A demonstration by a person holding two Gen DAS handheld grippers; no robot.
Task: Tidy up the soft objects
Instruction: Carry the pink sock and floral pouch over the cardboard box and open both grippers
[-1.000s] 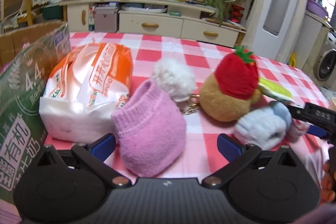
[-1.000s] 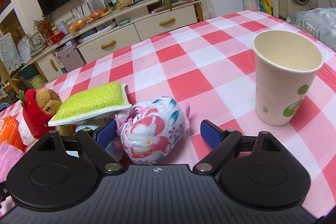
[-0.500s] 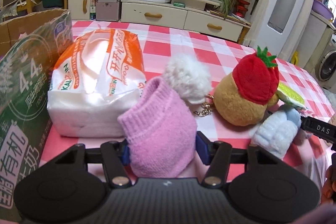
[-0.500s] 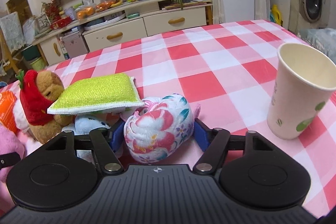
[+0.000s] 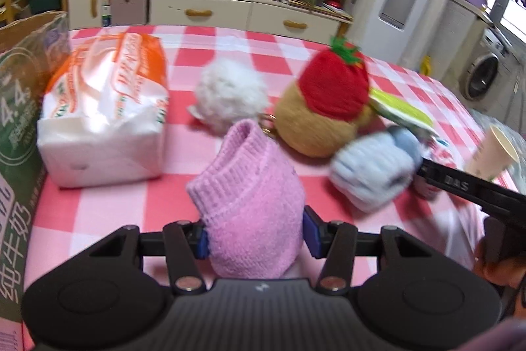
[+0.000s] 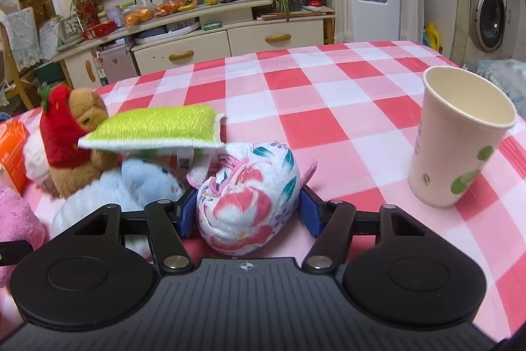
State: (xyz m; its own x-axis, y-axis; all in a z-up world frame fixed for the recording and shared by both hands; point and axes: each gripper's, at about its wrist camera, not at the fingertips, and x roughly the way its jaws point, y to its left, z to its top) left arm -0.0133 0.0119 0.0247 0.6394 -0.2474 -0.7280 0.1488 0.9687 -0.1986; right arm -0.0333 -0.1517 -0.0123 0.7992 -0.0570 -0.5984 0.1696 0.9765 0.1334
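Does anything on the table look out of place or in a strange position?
Yes. The green sponge does not lie on the tablecloth: it sits raised and tilted on the pile of soft things, leaning against the brown plush toy. The paper cup stands upright and nothing is spilled.

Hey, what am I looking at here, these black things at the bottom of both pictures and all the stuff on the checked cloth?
No robot: a person holds a hand-held claw in each hand, and each claw carries a wide-angle camera looking along its two fingers. In the left view, the left claw has just been closing and squeezes a pink sock. In the right view, the right claw has just been closing on a flowered cloth ball. Also on the tablecloth: a tissue pack, a white pompom, a plush in a strawberry hat, a green sponge, a blue sock and a paper cup.
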